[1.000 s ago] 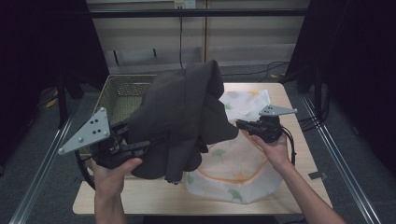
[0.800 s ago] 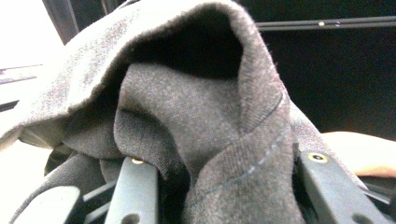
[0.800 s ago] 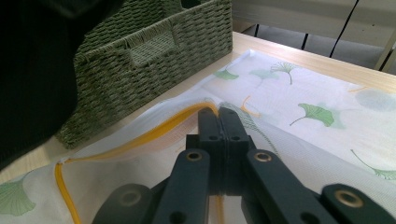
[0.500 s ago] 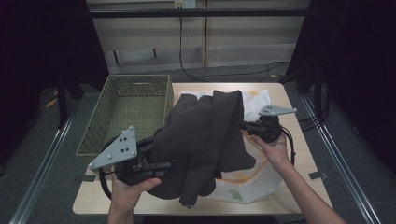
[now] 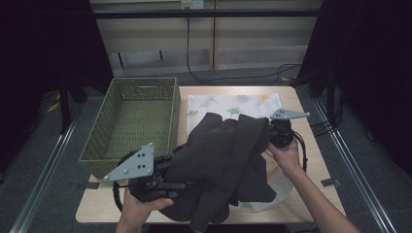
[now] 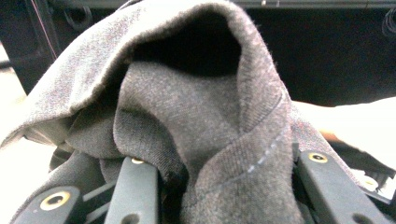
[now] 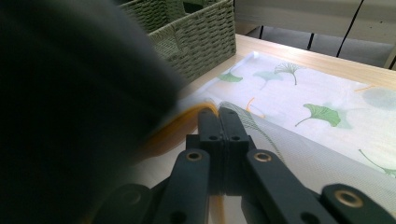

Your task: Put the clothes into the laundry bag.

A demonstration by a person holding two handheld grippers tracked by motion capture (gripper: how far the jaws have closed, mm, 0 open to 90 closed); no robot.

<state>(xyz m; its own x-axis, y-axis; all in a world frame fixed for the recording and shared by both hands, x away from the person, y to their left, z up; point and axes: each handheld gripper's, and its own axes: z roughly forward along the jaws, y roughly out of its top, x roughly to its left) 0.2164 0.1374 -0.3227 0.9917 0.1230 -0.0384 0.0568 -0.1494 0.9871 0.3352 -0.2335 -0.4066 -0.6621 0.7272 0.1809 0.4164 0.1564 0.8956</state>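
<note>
Step in hand: a dark grey garment (image 5: 223, 160) is being carried between both tongs and brought down over the leaf-printed cloth (image 5: 228, 104) on the table (image 5: 301, 94); judged a laying-out or folding step, not yet finished.

Garment position: it is draped in thick folds across the middle of the table, covering most of the printed cloth, its near end hanging towards the table's front edge. The woven basket (image 5: 133, 121) stands just beside it on the left, apart from it.

Left tongs (image 5: 182, 182): a thick bunch of the garment's fabric (image 6: 210, 135) is gripped between the jaws, which are held part-way apart by the bulk. In the left gripper view the cloth rises and arches over the jaws.

Right tongs (image 7: 218, 123): the jaws are clenched fully together; what is pinched, if anything, cannot be told, though an orange-edged fold of the printed cloth lies right at the tips. In the high view these tongs (image 5: 272, 138) sit at the garment's right edge.

Next move: the left side would probably need lowering until the fabric rests flat, then releasing; bunched folds could be trapped underneath.
</note>
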